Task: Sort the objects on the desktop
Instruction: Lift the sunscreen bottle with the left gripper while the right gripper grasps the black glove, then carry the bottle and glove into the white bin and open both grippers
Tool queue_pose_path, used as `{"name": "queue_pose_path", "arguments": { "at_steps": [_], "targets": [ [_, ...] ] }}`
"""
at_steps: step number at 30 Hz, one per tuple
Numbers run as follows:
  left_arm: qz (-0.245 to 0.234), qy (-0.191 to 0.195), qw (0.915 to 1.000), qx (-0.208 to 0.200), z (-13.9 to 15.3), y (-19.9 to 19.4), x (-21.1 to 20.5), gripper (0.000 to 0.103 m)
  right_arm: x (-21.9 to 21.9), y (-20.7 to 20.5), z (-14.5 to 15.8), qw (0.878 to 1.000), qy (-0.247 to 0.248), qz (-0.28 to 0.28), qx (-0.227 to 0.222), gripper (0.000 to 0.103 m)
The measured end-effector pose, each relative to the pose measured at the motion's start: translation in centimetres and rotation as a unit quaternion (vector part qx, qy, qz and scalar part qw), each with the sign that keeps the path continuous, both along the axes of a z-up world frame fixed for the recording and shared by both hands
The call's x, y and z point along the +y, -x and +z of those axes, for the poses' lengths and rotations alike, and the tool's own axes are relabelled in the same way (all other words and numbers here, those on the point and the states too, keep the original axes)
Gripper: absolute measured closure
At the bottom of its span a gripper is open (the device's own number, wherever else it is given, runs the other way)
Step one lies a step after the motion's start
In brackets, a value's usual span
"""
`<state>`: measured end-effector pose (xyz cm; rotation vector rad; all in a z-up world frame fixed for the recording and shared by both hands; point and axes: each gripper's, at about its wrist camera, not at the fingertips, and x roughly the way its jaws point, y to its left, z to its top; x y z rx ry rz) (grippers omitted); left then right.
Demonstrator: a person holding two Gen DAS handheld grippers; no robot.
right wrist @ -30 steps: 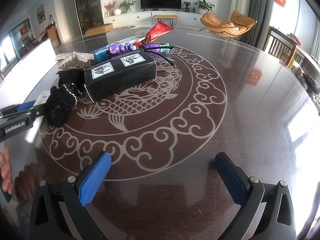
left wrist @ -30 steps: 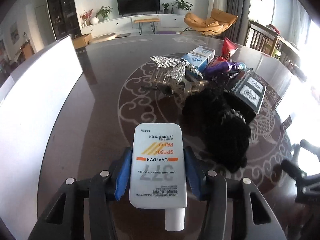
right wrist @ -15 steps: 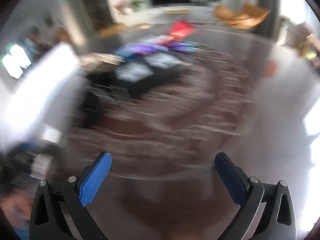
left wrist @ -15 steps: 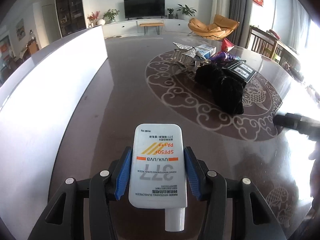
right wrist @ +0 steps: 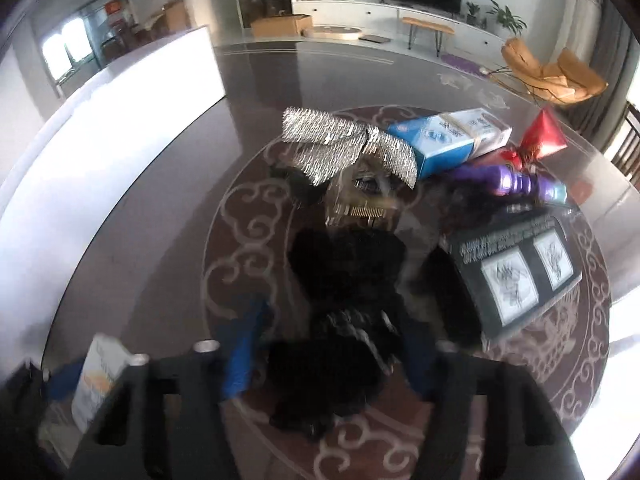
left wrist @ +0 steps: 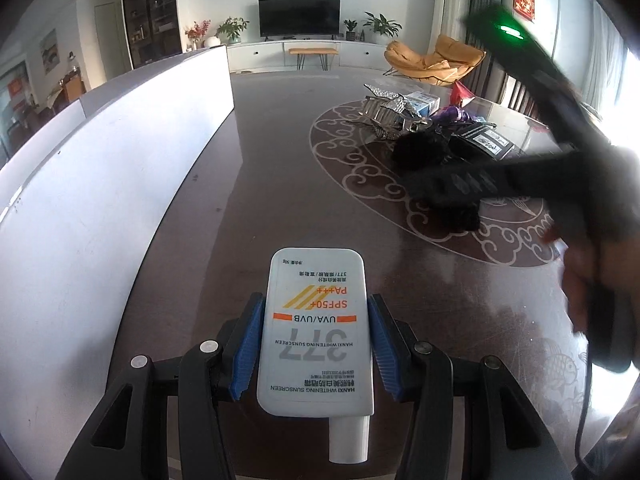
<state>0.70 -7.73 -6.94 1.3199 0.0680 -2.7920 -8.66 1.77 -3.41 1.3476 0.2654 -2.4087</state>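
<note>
A TV (left wrist: 299,17) hangs top centre on the far wall, plants (left wrist: 382,24) on the white cabinet (left wrist: 304,51) below, an orange chair (left wrist: 434,60) to its right, dark shelves (left wrist: 150,8) upper left.

— What is at the bottom of the picture?
— The left gripper (left wrist: 316,344). Its blue pads (left wrist: 249,344) press on both sides of a white sunscreen tube (left wrist: 316,332), cap toward us.
— And at the left?
— A long white box wall (left wrist: 100,184) on the dark table (left wrist: 272,168).
— At the right?
— A blurry black gripper (left wrist: 460,188) with a green light reaches over a black fluffy thing (left wrist: 424,148). Behind lie a silver shiny thing (left wrist: 386,102), a blue box (left wrist: 426,102) and a black box (left wrist: 486,142).
</note>
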Motion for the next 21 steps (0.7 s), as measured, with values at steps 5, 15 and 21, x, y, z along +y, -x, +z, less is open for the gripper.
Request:
{"name": "queue_pose_path", "arguments": {
  "at_steps": [5, 15, 21],
  "targets": [
    [0.0, -0.001, 1.0, 0.002, -0.2, 0.0, 0.0, 0.052, 3.5, -5.9, -0.5, 1.0, 0.015, 0.009, 0.024, 0.058],
    [-0.001, 0.001, 1.0, 0.002, -0.2, -0.1, 0.2, 0.052, 5.1, -9.1, -1.2, 0.999, 0.019, 0.008, 0.045, 0.029],
    [-0.021, -0.022, 0.9994, 0.017, 0.5, -0.8, -0.1, 0.052, 5.0, -9.6, 0.8, 0.998, 0.034, 0.018, 0.04, 0.065]
  ]
}}
